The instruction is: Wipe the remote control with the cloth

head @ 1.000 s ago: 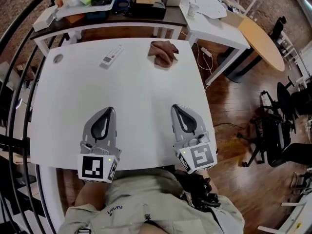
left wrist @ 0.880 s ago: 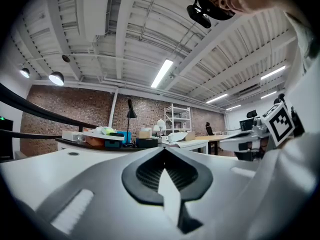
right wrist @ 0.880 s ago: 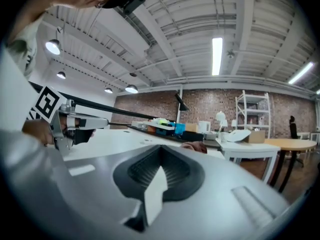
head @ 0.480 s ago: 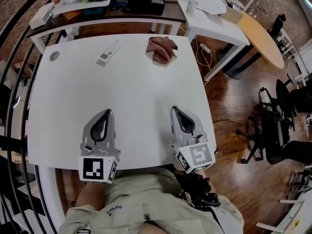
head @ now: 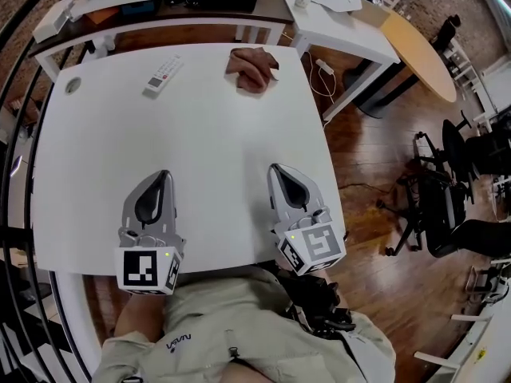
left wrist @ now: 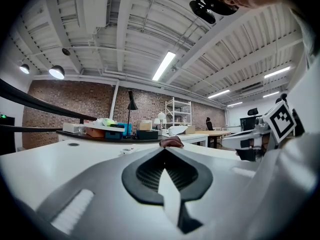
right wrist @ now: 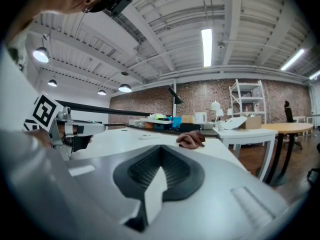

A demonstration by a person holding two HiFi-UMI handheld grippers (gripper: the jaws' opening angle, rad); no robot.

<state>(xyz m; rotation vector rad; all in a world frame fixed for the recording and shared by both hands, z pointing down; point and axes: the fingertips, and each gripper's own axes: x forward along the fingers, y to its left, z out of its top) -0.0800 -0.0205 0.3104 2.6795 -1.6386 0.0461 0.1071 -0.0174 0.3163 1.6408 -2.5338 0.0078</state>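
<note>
Right, left tongs [head: 163,175] and right tongs [head: 276,169] both pressed together, empty, well short of the cloth [head: 252,69]; right's nearer, remote [head: 163,74] slanting to its left.

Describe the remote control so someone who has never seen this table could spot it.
Take the big white table before the person and look along its far edge, left of centre. The remote control lies flat there, at a slant: a slim white bar with small buttons, unlike the crumpled brown cloth to its right and the round grey cap to its left.
</note>
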